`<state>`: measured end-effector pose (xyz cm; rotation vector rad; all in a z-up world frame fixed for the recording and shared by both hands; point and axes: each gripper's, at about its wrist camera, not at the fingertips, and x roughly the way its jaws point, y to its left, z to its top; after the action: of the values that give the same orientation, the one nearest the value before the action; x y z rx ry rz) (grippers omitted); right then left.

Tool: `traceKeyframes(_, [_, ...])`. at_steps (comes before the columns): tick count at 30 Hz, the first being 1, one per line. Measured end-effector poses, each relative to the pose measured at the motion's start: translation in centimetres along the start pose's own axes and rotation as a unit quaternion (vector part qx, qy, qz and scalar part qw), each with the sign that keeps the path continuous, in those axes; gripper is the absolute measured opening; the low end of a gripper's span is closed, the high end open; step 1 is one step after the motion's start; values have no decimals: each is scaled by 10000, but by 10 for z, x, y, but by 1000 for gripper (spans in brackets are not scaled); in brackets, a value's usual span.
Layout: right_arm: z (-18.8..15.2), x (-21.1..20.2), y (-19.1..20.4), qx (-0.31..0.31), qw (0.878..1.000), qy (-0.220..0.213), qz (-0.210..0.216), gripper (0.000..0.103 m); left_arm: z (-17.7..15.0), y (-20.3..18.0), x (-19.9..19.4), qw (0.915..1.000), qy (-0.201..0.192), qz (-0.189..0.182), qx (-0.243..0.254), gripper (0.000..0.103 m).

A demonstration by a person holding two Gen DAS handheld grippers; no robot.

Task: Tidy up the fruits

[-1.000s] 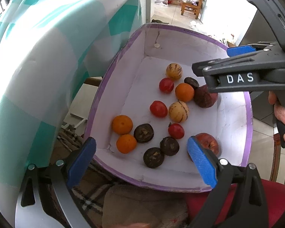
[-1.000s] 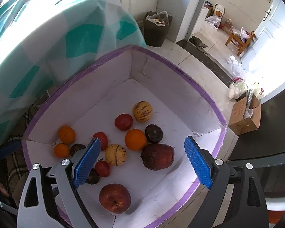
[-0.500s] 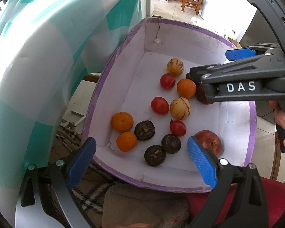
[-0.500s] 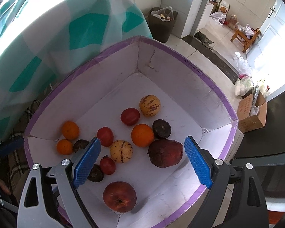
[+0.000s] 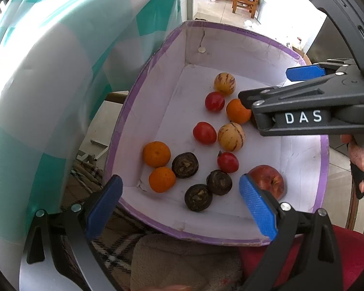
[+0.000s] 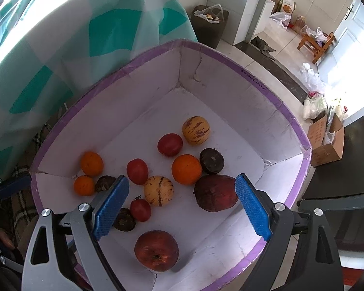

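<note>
Dark-red fruit (image 6: 216, 192) between right gripper (image 6: 180, 208) spread jaws

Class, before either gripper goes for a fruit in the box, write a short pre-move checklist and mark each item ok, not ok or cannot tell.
1. Right gripper open and empty: ok.
2. Left gripper open and empty: ok.
3. All fruit lies loose inside the box: ok.
4. Big dark red fruit sits between the right gripper's fingers, free to grasp from above: ok.
5. Apple clear of neighbouring fruit: ok.
6. A place to sort fruit into is in view: not ok, none visible.
</note>
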<state>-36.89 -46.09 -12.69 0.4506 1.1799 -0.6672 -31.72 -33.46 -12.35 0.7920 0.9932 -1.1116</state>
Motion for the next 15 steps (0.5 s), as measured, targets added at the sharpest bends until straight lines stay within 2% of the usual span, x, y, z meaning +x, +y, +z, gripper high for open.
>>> traceKeyframes(15, [-2, 9, -1, 46, 9999, 94, 60, 86, 0, 1, 3, 9999, 84, 28, -53, 97])
